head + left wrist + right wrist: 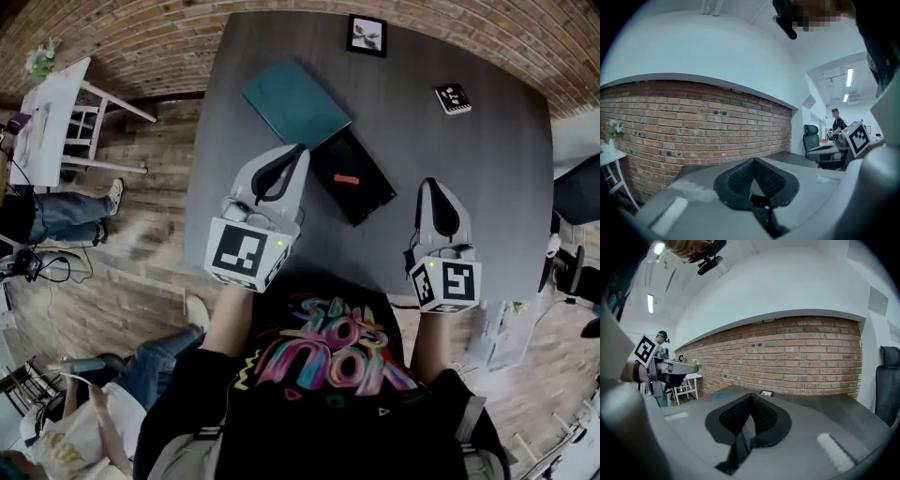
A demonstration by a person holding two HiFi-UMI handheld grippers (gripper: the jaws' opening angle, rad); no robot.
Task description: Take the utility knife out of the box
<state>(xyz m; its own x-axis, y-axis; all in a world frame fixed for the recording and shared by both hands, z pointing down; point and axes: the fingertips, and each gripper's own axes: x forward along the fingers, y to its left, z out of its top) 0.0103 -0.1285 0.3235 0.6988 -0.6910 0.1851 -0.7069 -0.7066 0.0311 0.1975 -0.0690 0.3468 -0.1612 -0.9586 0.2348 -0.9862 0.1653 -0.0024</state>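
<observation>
While you hold your two grippers low over the near side of the dark table (487, 187), both have their jaws pressed together on nothing: the left gripper (302, 148) has its tip just beside the left edge of the one black box (373, 202), and the right gripper (428, 182) sits well apart from the box on its right. One orange utility knife (345, 178) lies flat in the middle of that open box. From the head view your left gripper's body covers part of the box's near-left side. One teal lid (295, 101) lies past the box, touching its far corner. Farther out you have two small cards: a framed picture (366, 35) at the far edge and a marker card (453, 98) to its right. Off the table's left stands a white side table (52, 112).
</observation>
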